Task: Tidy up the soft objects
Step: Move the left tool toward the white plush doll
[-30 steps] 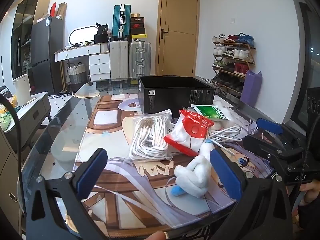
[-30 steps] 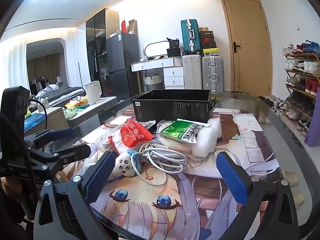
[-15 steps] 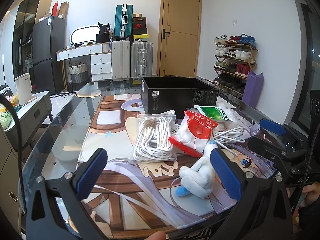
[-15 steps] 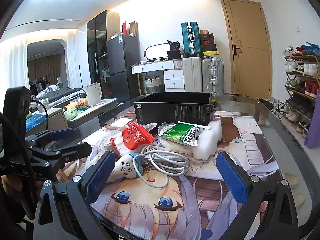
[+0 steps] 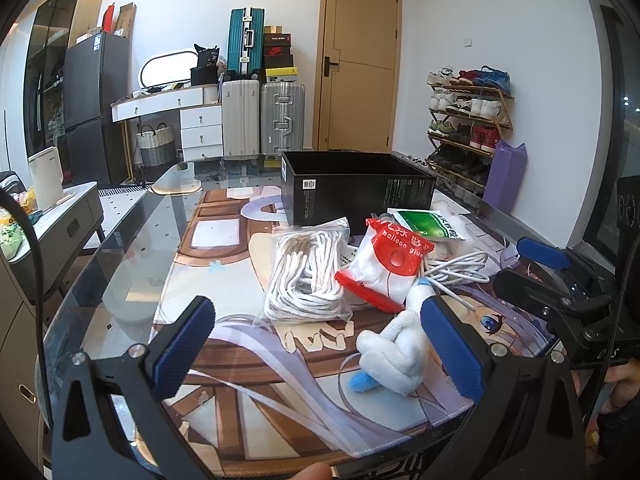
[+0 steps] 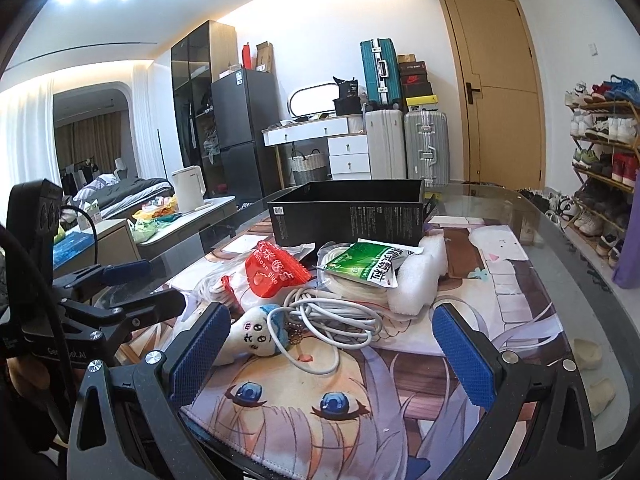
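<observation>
Nothing sorted yet, as far as I can judge. The black box [image 5: 356, 188] sits at the far side of the pile, and what little of its inside shows looks empty; the floor of it is hidden.

My left gripper [image 5: 320, 352] hangs spread wide, nothing between the pads, low over the near edge of the anime-print mat [image 5: 248, 400]. The white plush toy [image 5: 394, 354] lies just inside its right finger, not touched as far as I can tell. My right gripper [image 6: 332, 348] is also wide apart and empty, aimed at the white charging cable [image 6: 332, 316] coiled in front of it.

All items are on the mat, bunched in front of the box:
- bagged white rope [image 5: 306, 276], left side of the heap
- red-and-white balloon glue packet [image 5: 386, 266], leaning on the rope bag
- green sachet [image 6: 366, 266], on top of a bagged coil
- white foam block [image 6: 424, 280], beside the sachet
- plush toy, cable looped across it

Everything remains to move; first grasp not made.
</observation>
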Action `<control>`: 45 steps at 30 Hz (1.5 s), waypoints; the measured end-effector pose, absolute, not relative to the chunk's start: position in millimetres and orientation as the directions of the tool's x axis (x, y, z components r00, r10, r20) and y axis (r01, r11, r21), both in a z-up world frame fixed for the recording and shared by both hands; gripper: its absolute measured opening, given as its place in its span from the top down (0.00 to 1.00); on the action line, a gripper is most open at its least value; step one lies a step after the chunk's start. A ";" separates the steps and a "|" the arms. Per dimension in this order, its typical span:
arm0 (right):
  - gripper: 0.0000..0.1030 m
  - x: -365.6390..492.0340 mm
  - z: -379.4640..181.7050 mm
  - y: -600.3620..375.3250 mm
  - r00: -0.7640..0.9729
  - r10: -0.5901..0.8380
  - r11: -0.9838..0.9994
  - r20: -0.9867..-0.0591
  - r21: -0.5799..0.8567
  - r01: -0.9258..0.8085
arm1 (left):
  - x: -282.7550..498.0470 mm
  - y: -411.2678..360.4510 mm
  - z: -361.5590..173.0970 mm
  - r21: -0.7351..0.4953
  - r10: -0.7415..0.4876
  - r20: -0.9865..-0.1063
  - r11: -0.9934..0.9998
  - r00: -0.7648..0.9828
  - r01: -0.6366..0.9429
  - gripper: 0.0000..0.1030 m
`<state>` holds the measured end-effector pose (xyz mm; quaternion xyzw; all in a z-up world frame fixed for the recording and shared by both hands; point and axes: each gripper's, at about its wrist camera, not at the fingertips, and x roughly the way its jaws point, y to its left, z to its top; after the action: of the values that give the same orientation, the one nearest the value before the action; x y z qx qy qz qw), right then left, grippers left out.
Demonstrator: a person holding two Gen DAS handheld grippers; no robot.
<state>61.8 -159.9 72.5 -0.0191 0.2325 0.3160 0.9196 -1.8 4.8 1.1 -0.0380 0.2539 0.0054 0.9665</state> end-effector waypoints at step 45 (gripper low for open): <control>0.00 60.0 65.2 -153.3 0.686 0.549 0.803 -0.478 0.074 -0.592 | 1.0 -1.6 -4.5 -0.052 -0.036 -0.521 0.999 0.853 0.011 0.00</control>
<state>60.0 -153.3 65.2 -0.0432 0.2460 0.3110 0.9170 1.0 -1.6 -4.5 -0.0238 0.2712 -0.0122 0.9622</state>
